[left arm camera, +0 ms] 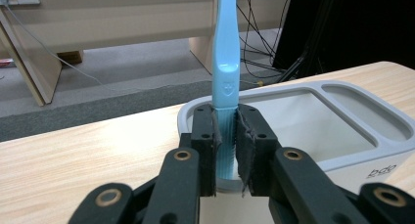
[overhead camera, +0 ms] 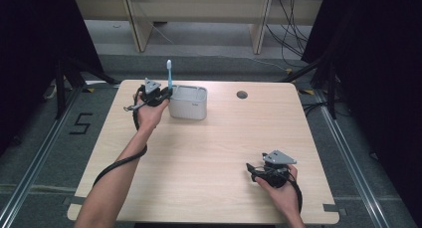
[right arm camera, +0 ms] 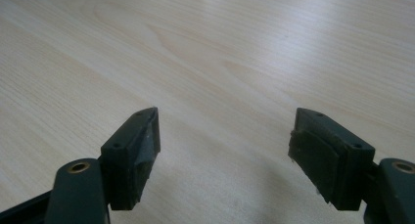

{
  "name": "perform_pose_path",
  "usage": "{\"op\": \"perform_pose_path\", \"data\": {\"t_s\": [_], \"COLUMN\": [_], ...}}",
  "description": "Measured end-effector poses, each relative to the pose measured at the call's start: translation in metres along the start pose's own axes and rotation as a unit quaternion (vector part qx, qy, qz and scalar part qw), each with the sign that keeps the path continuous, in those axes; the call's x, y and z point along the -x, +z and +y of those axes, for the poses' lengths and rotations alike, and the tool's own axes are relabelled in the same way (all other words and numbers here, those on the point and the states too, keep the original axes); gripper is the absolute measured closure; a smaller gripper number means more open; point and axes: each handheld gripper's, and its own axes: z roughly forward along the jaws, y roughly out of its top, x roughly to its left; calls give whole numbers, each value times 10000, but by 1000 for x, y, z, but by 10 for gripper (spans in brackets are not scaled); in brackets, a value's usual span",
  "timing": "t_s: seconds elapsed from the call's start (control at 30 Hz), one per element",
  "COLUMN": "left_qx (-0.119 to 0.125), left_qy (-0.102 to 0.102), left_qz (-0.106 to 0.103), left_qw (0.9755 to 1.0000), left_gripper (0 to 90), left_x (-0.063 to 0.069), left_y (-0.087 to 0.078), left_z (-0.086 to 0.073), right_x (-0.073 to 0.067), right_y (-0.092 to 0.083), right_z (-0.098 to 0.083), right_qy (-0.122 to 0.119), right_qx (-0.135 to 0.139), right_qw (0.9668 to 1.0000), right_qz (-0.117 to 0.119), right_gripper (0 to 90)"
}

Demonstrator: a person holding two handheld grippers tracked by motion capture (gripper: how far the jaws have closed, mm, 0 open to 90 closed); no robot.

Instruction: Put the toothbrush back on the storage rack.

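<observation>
Left claw (left arm camera: 226,150) clamped on toothbrush (left arm camera: 227,48), long axis upright | directly over near-left corner of holder (overhead camera: 189,101), far left of table (overhead camera: 209,153) | right claw (right arm camera: 225,150) open, idle, near right.

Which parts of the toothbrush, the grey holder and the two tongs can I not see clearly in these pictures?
- Toothbrush: the left gripper view's top edge cuts off its head; the left tongs cover its handle's sides; in the high view its bristles are too small.
- Grey holder: its near left wall is behind the tongs; its printed mark is cut off.
- Right tongs: small in the high view.
</observation>
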Motion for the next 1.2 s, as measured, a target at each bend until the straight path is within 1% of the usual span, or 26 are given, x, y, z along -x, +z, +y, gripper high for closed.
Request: {"op": "perform_pose_path", "data": {"t_s": [0.07,0.13,0.27,0.3,0.33,0.37,0.4,0.43,0.57,0.6,0.63,0.67,0.77,0.83,0.93,0.97,1.0,1.07,1.13,1.17,1.2], "left_qx": [-47,-86,-167,-187,-201,-199,-189,-187,-170,-166,-161,-152,-138,-132,-107,-93,-99,-83,-69,-47,-52], "left_qy": [6,32,20,18,15,7,2,-5,-26,-9,-6,-22,-50,-95,-140,-165,-181,-209,-219,-247,-227], "left_qz": [1,10,17,18,16,21,25,21,39,38,36,35,33,34,18,-4,-22,-81,-97,-95,-89], "left_qw": [10000,10000,9999,9998,9998,9998,9998,9998,9998,9999,9999,9999,9999,9999,9998,9998,9998,9997,9997,9996,9997], "left_gripper": [780,780,778,777,775,771,768,760,720,712,703,693,653,624,574,559,542,512,487,472,449], "left_x": [0,0,0,0,1,1,1,1,1,1,1,1,0,-1,0,0,1,3,5,5,6], "left_y": [0,0,0,0,0,-1,-1,-2,-6,-7,-9,-10,-15,-19,-24,-26,-29,-34,-40,-43,-46], "left_z": [0,-1,0,0,0,1,1,2,5,5,5,5,3,2,2,2,2,2,2,1,1], "right_x": [0,0,0,1,1,0,1,1,0,1,0,-1,0,1,1,1,0,0,1,0,1], "right_y": [0,0,0,0,0,0,1,0,1,0,0,0,0,1,0,0,0,0,0,0,-1], "right_z": [0,0,0,0,0,0,0,0,0,0,0,0,0,0,1,1,1,1,1,1,1], "right_qy": [28,-8,26,-65,-75,-25,-73,-86,-62,-66,-42,47,29,-116,-115,-195,-104,-97,-134,-45,-61], "right_qx": [-1,-5,-14,28,60,25,76,42,77,50,36,-7,-14,78,49,62,43,45,59,29,14], "right_qw": [10000,10000,10000,10000,9999,10000,9999,9999,9999,10000,10000,10000,10000,9999,9999,9998,9999,9999,9999,10000,10000], "right_qz": [6,-5,4,-27,-45,-11,-52,-41,-34,-27,-8,21,3,-41,-52,-73,-59,-66,-75,-26,-30], "right_gripper": [274,274,274,274,274,274,274,274,274,274,274,274,274,274,274,274,274,274,274,274,274]}}
